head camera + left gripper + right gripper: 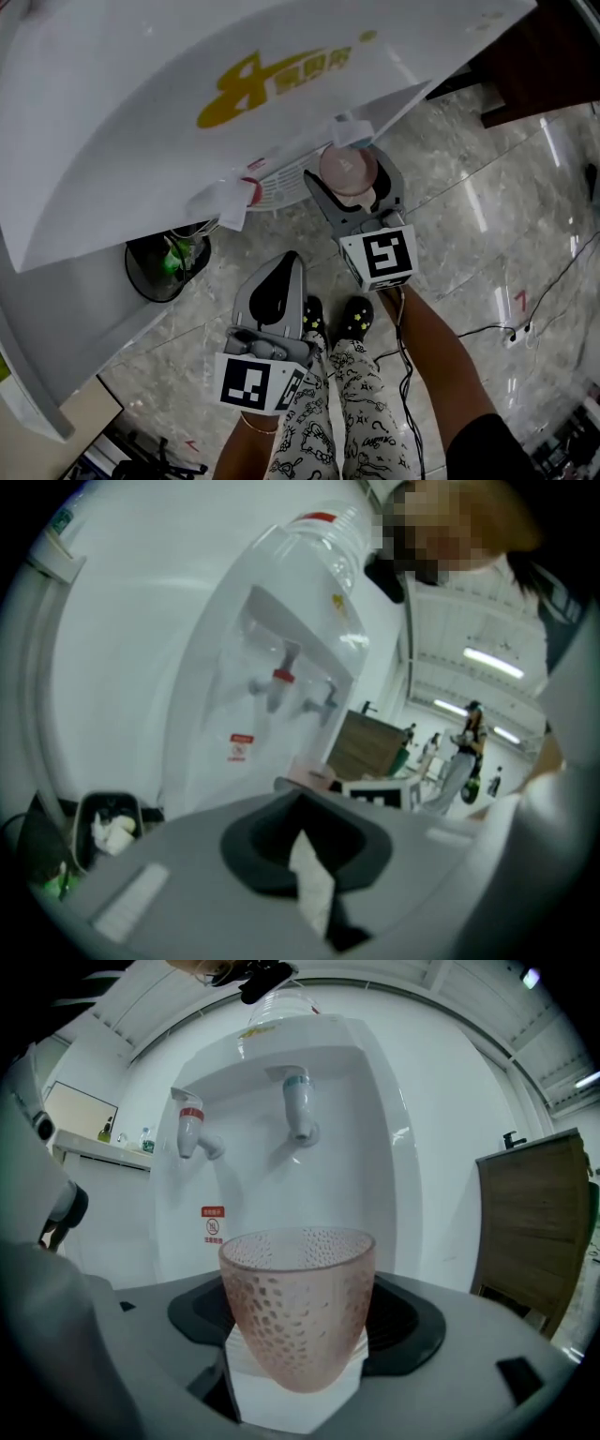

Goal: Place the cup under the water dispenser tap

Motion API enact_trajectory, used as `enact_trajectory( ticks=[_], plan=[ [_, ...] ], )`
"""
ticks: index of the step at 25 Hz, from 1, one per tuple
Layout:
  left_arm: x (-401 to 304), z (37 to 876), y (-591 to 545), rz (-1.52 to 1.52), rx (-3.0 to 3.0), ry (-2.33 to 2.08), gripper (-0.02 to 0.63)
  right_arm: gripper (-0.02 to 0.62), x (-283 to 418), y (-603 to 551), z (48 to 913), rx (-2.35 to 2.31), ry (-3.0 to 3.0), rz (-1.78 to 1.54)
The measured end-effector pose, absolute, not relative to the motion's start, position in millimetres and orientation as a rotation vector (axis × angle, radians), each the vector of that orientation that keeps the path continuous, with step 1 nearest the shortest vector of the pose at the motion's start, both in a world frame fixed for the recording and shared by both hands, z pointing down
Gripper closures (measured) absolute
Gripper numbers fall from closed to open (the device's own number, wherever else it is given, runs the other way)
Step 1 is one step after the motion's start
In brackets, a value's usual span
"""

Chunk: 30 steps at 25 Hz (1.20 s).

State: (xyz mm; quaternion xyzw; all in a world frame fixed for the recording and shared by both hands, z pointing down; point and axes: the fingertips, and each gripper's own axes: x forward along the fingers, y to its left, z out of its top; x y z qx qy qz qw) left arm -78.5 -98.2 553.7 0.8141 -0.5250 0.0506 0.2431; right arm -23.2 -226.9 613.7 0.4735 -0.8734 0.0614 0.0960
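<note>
Nearest, the left hand-held gripper [309,878] hangs low w/ jaws pressed together on nothing, so it's no help if sth slips. It poses little risk itself, beyond maybe bumping the waste bin [105,829] off to its left by the dispenser's base. Ahead of it the right hand-held gripper [354,187] is clamped on the pink dimpled cup [298,1299]. The cup is upright, in the air in front of the water dispenser [356,1147], not yet in under either tap. Main worry: the cup tapers toward its base & the pads grip it low down, so a jolt or a slack squeeze could let it tip or slide out. It would prob. land on the tiled floor [469,216], since nothing shows under it. Next, there are two taps: the red tap [192,1131] to the left & the blue-green tap [300,1105] approx above the cup. Drifting left would park the cup under the wrong one, if that matters. The rim sits below both spouts, but going in too high could knock it on a spout & twist the cup in the grip. The ledge it must land on is hidden behind cup & gripper body in the right gripper view, & the head view doesn't show it either, so depth is a guess. Letting go early = drop & topple; pushing too far = hitting the recess's back wall.
</note>
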Motion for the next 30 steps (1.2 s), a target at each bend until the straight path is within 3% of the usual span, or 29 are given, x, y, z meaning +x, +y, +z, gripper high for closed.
enact_trajectory(
  ticks=[30],
  plan=[
    [-57.3, 551.8, -99.9, 0.123, 2.244, -1.286, 0.612, 0.195, -33.0, -239.0, 636.0, 1.306, -2.563, 0.382]
  ],
)
